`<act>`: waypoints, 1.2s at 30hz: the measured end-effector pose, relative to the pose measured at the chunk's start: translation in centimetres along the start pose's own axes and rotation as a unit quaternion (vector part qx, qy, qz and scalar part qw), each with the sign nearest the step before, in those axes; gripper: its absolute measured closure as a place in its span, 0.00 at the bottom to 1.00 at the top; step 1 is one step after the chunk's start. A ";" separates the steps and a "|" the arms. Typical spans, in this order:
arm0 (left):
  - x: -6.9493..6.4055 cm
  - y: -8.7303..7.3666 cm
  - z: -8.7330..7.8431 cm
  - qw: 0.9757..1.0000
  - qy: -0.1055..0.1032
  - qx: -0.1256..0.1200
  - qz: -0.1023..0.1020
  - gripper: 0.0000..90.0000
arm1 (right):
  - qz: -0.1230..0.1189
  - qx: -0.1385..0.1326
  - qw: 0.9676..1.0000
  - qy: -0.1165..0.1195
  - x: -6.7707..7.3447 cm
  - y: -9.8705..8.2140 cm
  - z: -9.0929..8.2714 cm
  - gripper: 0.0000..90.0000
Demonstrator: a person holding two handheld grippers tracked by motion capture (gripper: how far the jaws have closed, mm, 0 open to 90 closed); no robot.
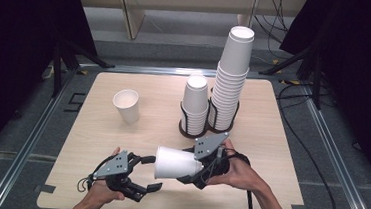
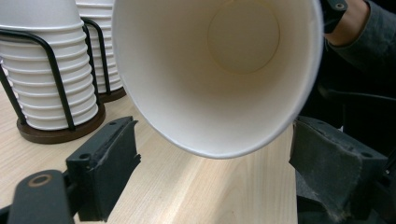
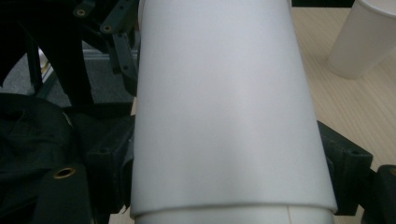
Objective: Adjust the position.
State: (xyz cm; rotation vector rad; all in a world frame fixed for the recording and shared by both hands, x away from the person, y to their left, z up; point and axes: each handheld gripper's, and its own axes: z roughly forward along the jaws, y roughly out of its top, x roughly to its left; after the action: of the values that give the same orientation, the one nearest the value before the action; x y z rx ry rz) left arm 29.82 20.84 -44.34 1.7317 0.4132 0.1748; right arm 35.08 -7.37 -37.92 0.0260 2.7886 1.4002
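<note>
In the high view, a lone paper cup (image 1: 126, 106) stands upright at about ten o'clock on the wooden table (image 1: 271, 141), well apart from the hands; at seven o'clock the left gripper (image 1: 149, 173) lies low over the near edge, its jaws spread and pressing on nothing; in the left gripper view the two black pads stand either side of the mouth of the held cup (image 2: 219, 74) without touching it. Just right of it, at six o'clock, the held cup (image 1: 176, 163) lies on its side in the air, mouth toward the left gripper, base end clamped in the right gripper (image 1: 196, 171); the right gripper view shows both jaws pressed against the cup's wall (image 3: 224, 107). At twelve o'clock the wire cup holder (image 1: 188, 125) carries a short stack (image 1: 195, 98); the tall stack (image 1: 231, 78) rises just beside it at one o'clock.
</note>
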 end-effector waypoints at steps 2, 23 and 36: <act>0.0 0.0 0.0 1.000 -0.002 -0.005 -0.005 0.16 | 0.001 -0.007 1.000 0.007 0.0 0.0 0.0 0.25; -0.6 0.5 0.3 0.999 -0.011 -0.048 -0.020 0.00 | 0.001 -0.038 0.997 0.071 0.6 -0.1 2.5 0.25; -0.5 1.0 -0.2 0.999 -0.014 -0.036 0.005 0.12 | 0.016 -0.020 0.998 0.052 0.6 -0.3 2.8 0.20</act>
State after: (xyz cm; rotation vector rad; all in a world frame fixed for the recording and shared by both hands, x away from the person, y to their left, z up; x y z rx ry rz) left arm 29.44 20.68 -43.29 1.6633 0.3730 0.1718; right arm 34.59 -5.33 -39.82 -0.0020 2.8536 1.5080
